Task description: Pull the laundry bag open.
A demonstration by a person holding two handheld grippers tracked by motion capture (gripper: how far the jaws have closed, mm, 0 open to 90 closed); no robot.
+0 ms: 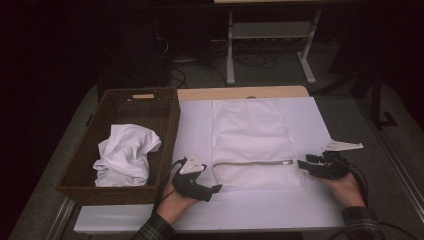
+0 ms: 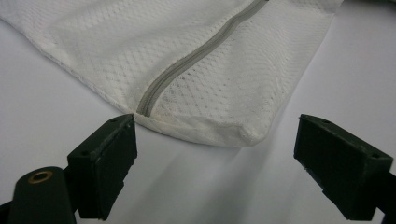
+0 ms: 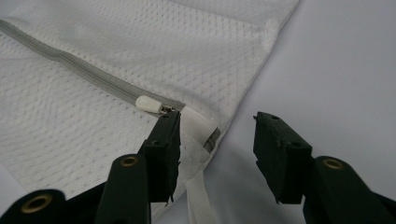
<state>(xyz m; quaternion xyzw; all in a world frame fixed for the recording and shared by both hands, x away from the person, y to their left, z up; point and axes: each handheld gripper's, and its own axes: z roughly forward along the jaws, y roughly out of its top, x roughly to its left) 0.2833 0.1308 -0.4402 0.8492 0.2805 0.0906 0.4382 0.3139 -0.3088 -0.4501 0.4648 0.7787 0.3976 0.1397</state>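
So the white mesh laundry bag [image 1: 255,140] lies flat on the white table top [image 1: 200,210], zipper [image 1: 252,162] running across near the person's edge, prob laid out that way so both ends of the zip are in easy reach.

Left gripper [image 1: 216,188] sits at the closed end of the zip w/ jaws wide apart, nothing between them. In the left gripper view the bag corner [image 2: 252,135] is just ahead of the jaws but untouched. My guess is it's parked there to pin that end so the bag won't slide when the zip gets pulled.

Right gripper [image 1: 301,164] is at the other end, jaws about half way in and not gripping anything yet. In the right gripper view one jaw tip is right by the white zipper pull [image 3: 148,104], w/ the bag's strap loop [image 3: 198,140] between the jaws. Looks like it's lining up on the pull tbh.

Wicker basket [image 1: 165,125] w/ a crumpled white garment [image 1: 125,155] waits beside the bag on the left, presumably what goes in once it's open.
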